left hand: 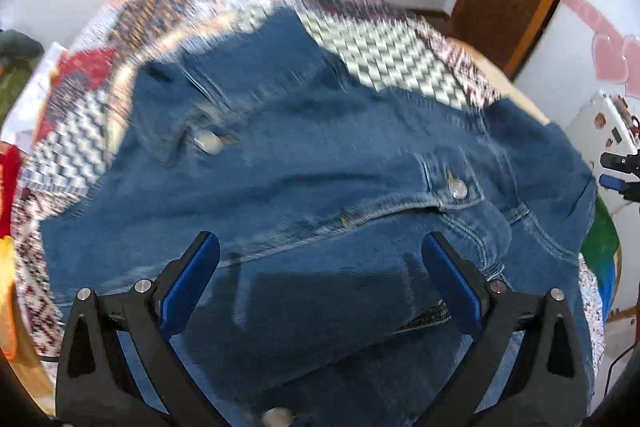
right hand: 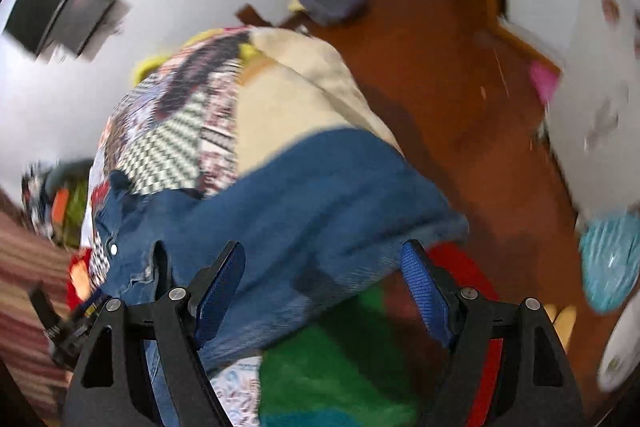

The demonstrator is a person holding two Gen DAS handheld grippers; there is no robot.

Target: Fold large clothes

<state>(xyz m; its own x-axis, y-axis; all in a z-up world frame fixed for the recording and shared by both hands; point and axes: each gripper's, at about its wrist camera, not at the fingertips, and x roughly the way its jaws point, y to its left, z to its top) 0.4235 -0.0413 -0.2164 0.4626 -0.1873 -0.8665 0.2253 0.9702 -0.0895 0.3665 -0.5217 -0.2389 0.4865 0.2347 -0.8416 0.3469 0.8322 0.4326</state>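
Denim jacket (left hand: 320,155) — seemingly unheld, flat

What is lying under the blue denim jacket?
Under the blue denim jacket lies a patchwork quilt with zigzag and checked patches; in the right wrist view, green fabric shows below its hem. Whatever is directly under the jacket's middle is covered.

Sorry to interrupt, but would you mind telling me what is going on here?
A person is folding a blue denim jacket spread on a patchwork quilt, with a gripper in each hand. The left gripper hangs open above the jacket; the right gripper is open over the jacket's edge. Neither holds any cloth at this moment. Both views are motion-blurred.
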